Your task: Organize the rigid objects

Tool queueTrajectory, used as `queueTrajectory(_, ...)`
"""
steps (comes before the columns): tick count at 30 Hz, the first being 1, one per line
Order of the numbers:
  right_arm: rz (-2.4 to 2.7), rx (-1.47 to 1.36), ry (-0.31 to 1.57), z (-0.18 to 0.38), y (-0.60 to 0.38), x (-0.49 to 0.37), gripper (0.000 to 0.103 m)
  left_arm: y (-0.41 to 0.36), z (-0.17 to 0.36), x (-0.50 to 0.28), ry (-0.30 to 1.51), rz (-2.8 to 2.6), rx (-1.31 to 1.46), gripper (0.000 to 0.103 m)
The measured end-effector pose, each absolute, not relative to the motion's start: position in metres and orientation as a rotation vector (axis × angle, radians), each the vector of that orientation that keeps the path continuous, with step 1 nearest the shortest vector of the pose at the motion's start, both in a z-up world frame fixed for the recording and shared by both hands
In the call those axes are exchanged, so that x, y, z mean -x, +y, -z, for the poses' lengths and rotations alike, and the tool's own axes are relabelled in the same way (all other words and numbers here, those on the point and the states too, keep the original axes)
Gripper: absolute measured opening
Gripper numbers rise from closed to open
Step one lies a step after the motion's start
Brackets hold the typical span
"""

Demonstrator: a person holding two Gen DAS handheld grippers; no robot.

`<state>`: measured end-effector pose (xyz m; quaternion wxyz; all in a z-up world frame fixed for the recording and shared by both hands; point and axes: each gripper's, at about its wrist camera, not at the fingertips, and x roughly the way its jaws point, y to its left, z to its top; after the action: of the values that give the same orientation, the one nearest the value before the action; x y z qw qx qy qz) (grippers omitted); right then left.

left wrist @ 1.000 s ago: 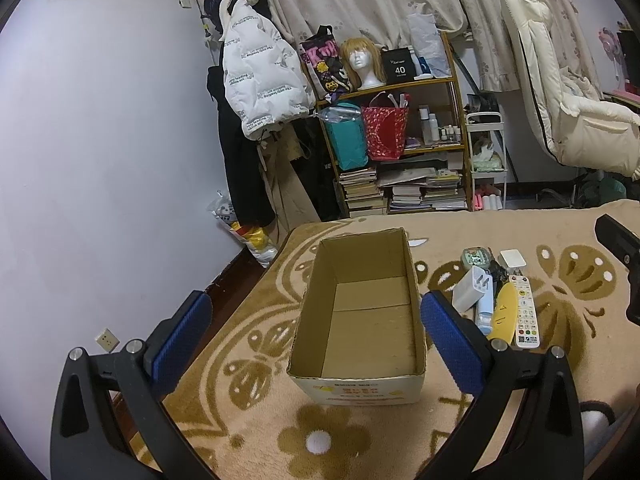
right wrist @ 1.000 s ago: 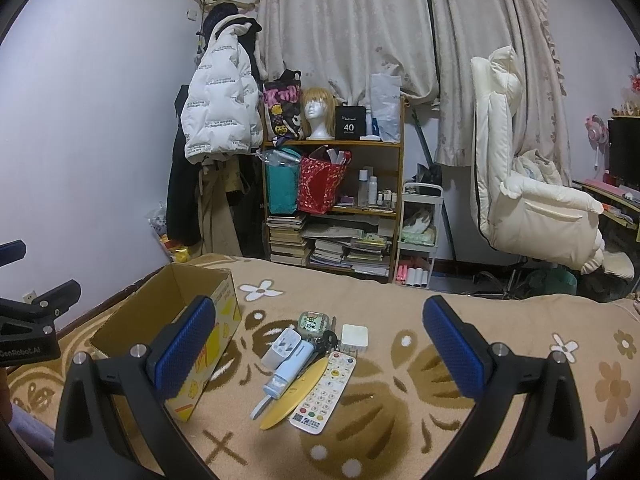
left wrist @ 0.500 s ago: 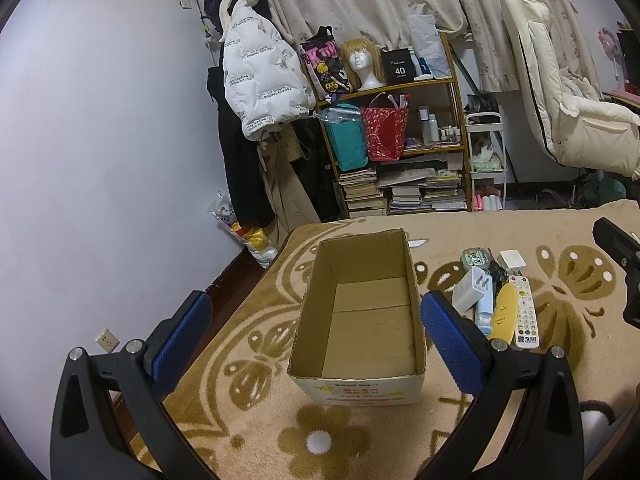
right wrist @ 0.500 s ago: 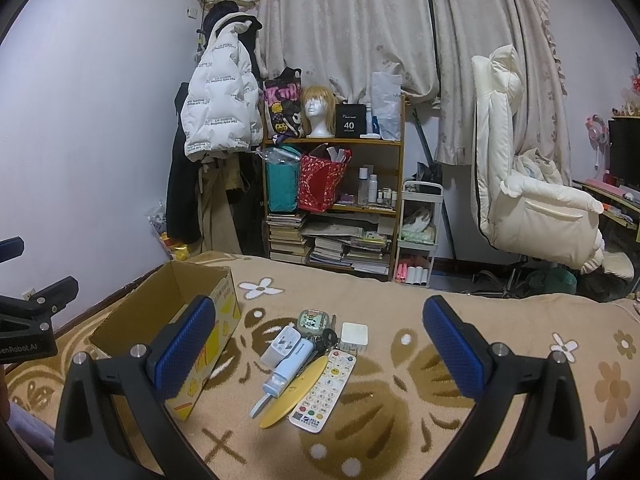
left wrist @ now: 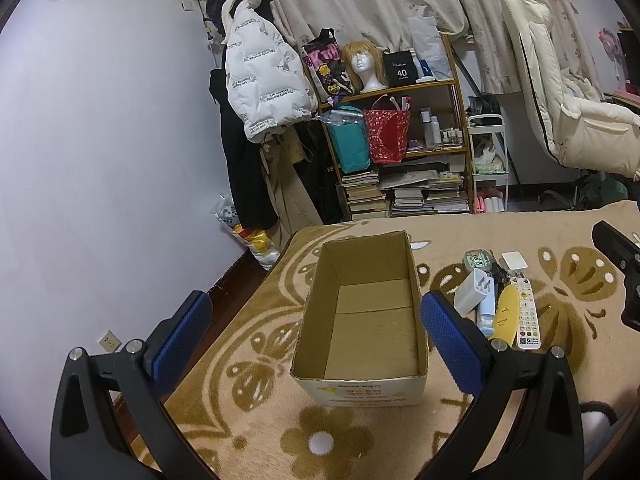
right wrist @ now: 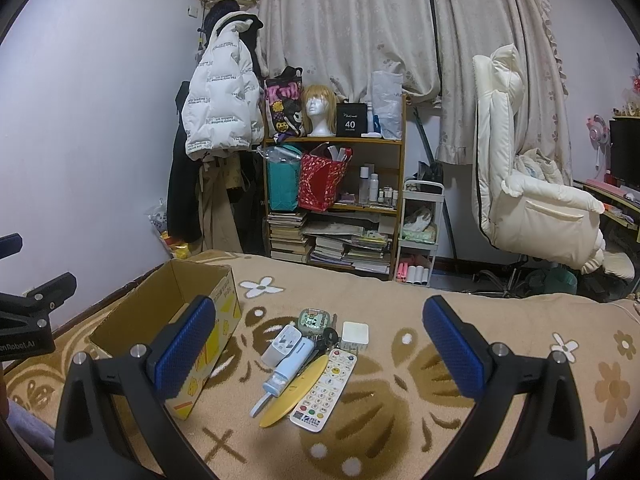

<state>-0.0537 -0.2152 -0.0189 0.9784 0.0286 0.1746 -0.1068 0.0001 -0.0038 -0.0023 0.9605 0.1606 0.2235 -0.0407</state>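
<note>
An open cardboard box (left wrist: 362, 312) sits on a tan blanket with a brown flower pattern (left wrist: 560, 312), its inside bare, seen from above between the blue-padded fingers of the left gripper (left wrist: 316, 332). That gripper hangs over the box with its jaws spread wide and nothing between them.

To the right of the box, a small heap of hard items lies on the blanket — a white remote control (right wrist: 325, 389) with coloured buttons, a flat yellow banana-shaped piece (right wrist: 291, 393) lying against the remote's left edge, a pale blue tube (right wrist: 291, 368) with a white handle pointing toward the camera, a white plug adapter (right wrist: 282, 345) just beside the tube, a small white cube (right wrist: 355, 335) at the far end of the remote, and a rounded green gadget with a cartoon face (right wrist: 314, 319) at the back. Something dark lies between the gadget and the cube; it is too small to tell what it is.

The right gripper (right wrist: 320, 350) is held above this heap, its jaws fully apart and empty, touching none of the items. The heap and the box stand near each other but apart.

Behind the bed — a wooden shelf (right wrist: 336, 200) crowded with books, bags and a wig head, a white padded jacket (right wrist: 220, 108) on the wall, and a cream chair (right wrist: 532, 184) by the curtain.
</note>
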Motion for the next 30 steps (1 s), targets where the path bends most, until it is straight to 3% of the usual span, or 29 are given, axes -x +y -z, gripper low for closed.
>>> queueTrajectory(30, 0.215, -0.056, 0.364, 0.031, -0.216, 0.053, 0.103, -0.003, 0.003, 0.001, 0.458, 0.088, -0.327, 0.103)
